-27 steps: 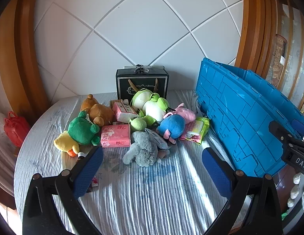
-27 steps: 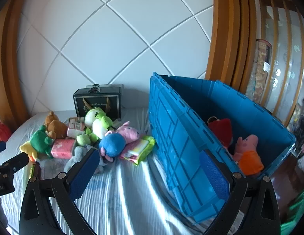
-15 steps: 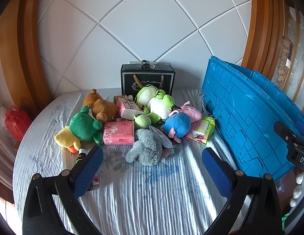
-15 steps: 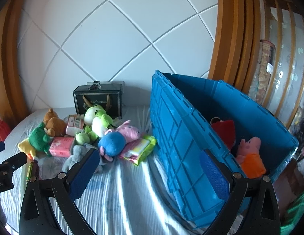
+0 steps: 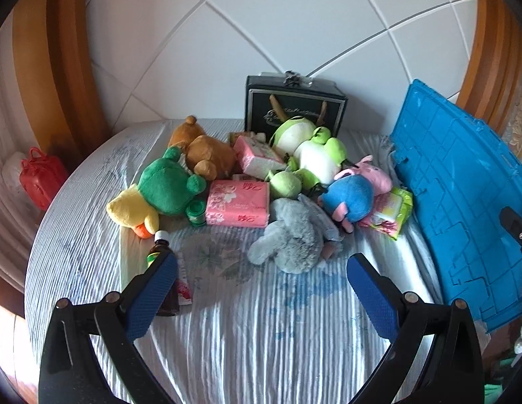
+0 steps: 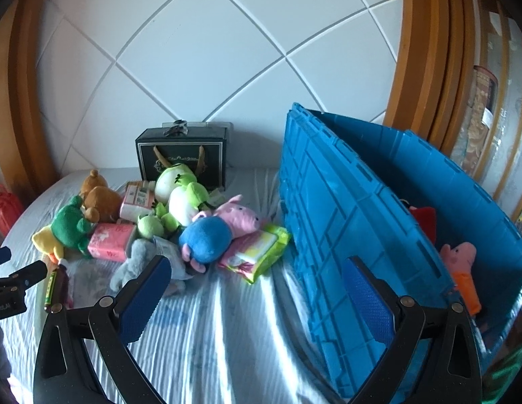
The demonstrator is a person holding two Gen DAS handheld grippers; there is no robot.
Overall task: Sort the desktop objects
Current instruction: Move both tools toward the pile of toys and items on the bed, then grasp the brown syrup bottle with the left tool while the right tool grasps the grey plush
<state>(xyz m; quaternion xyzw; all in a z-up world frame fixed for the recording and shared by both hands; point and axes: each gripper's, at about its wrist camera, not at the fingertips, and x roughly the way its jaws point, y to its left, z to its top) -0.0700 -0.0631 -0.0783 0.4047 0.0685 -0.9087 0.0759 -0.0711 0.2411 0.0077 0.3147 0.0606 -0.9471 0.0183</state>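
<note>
Both tongs released, jaws wide, nothing between the pads: left gripper (image 5: 257,281) hangs over bare striped sheet short of the toy pile, right gripper (image 6: 255,282) over the sheet beside the blue plastic crate (image 6: 361,222). Carrier is a bed with a white-and-blue striped sheet (image 5: 244,336); crate stands at its right edge, pile sits mid-bed toward the back edge, in front of a black gift bag with rope handles (image 5: 294,107). Pile, left view: yellow duck plush (image 5: 129,210), green frog plush (image 5: 166,185), brown bear plush (image 5: 203,155), pink tissue pack (image 5: 237,203), grey plush (image 5: 291,239), blue-bodied pink pig plush (image 5: 353,195), green-edged wipes pack (image 5: 388,210) touching the crate wall side. Left view only: small green-capped jar (image 5: 196,212) and the white cap of a dark bottle (image 5: 161,247) partly behind the left pad. Right view only: crate interior, holding a pink pig plush in orange (image 6: 462,266) and a red plush (image 6: 425,219), against the far wall. Versus 0.9 s ago: left camera is closer to the pile and tipped further down, pile larger in frame, crate now only a slab at the right. Right view near unchanged. Toys have not moved.
</note>
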